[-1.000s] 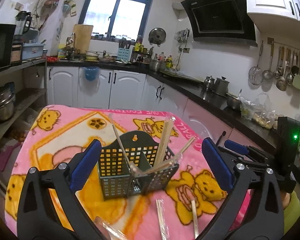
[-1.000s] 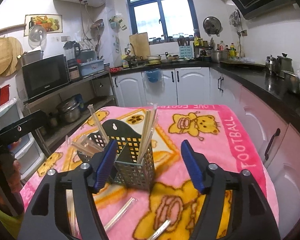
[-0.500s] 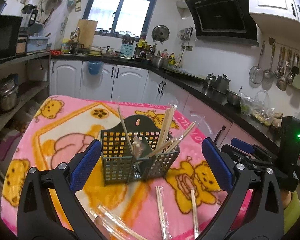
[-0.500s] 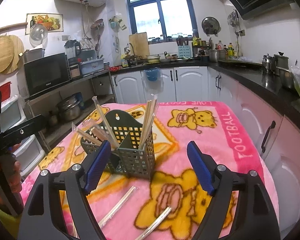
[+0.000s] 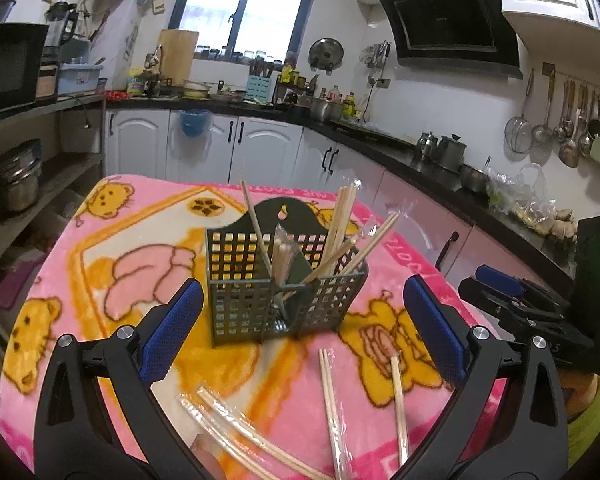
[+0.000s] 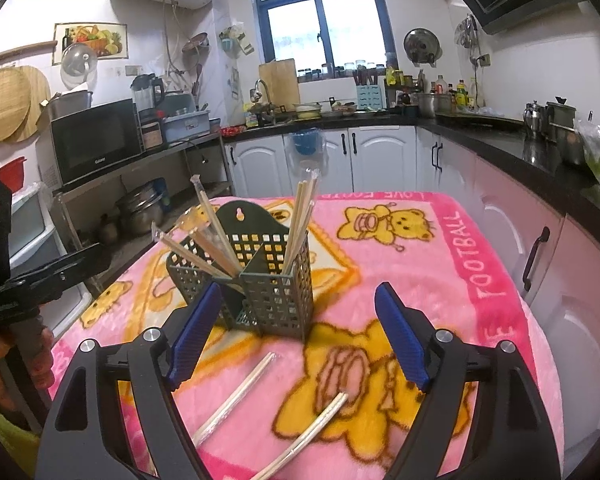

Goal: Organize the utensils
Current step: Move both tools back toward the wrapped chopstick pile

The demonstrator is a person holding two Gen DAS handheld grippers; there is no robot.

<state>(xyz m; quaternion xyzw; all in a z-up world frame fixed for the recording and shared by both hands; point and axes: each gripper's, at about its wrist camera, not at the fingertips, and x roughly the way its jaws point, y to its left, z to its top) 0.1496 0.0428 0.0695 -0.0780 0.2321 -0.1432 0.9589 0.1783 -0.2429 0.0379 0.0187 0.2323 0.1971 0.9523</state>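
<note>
Already, in the left wrist view, the holder (image 5: 284,280) at 12 o'clock on the counter (image 5: 100,248) carries several chopsticks, while four wrapped pairs (image 5: 332,396) lie loose between 5 and 7 o'clock; the left tongs (image 5: 300,336) gape wide, empty. In the right wrist view, the right tongs (image 6: 300,336) also stand wide and empty, two pairs (image 6: 236,396) below them at 6 o'clock. Roughly half remains, I judge.
</note>
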